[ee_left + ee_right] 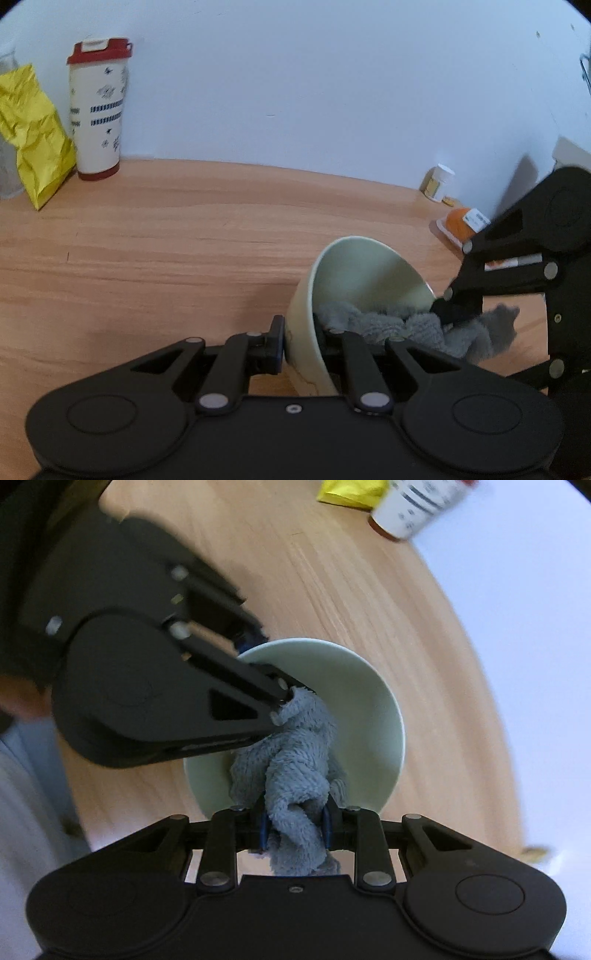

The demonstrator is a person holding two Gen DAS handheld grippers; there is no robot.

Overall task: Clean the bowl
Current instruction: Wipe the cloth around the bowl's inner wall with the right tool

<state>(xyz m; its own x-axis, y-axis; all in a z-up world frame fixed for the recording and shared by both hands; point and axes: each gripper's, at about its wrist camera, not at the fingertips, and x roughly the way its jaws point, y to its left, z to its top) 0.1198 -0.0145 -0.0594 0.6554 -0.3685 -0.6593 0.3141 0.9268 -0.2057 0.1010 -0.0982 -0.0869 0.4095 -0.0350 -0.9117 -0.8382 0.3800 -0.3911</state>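
Note:
A pale green bowl is tilted on its side above the wooden table. My left gripper is shut on its rim, one finger outside and one inside. A grey fluffy cloth lies inside the bowl. My right gripper is shut on the grey cloth and presses it into the bowl. In the left wrist view the right gripper reaches into the bowl from the right. In the right wrist view the left gripper holds the bowl's rim at upper left.
On the wooden table a red-lidded white tumbler and a yellow bag stand at the back left by the wall. A small white bottle and an orange packaged item sit at the back right.

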